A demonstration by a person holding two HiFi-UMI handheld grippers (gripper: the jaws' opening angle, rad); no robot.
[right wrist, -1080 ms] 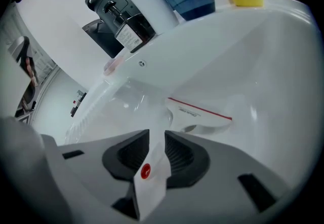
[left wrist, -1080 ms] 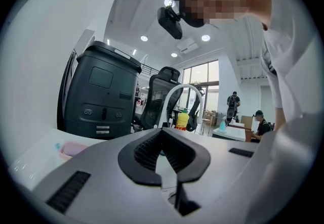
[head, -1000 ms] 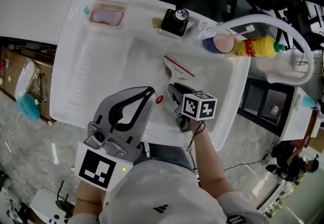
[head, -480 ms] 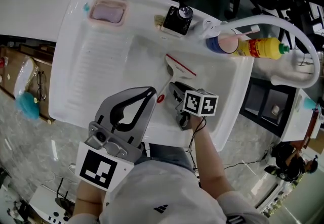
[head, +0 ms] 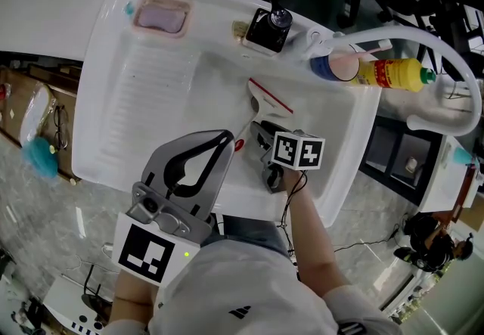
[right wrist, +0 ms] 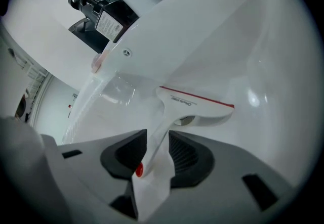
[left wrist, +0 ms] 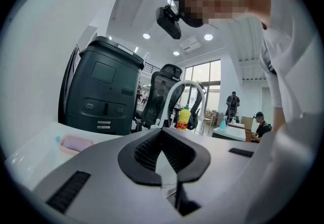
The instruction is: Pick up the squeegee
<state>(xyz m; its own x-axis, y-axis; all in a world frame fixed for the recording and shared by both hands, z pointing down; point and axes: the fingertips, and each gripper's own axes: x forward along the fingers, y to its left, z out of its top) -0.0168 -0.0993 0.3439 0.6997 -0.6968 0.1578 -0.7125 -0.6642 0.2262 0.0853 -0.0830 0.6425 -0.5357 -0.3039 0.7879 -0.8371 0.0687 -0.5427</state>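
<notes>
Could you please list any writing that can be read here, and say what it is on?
On the squeegee: short grey print on its head, too blurred to read.
On the black object: a white label, print too small to read.
On the yellow bottle: label unreadable.

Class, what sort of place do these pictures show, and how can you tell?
Probably a washing-up station in a workspace: a white moulded sink, a curved white tap and a yellow plastic squeeze bottle.

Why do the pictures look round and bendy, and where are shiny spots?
Both gripper views are fisheye, so edges go dark and lines bend; in the right gripper view the sink wall shows glare spots and the squeegee looks sharp; the head view is evenly lit.
</notes>
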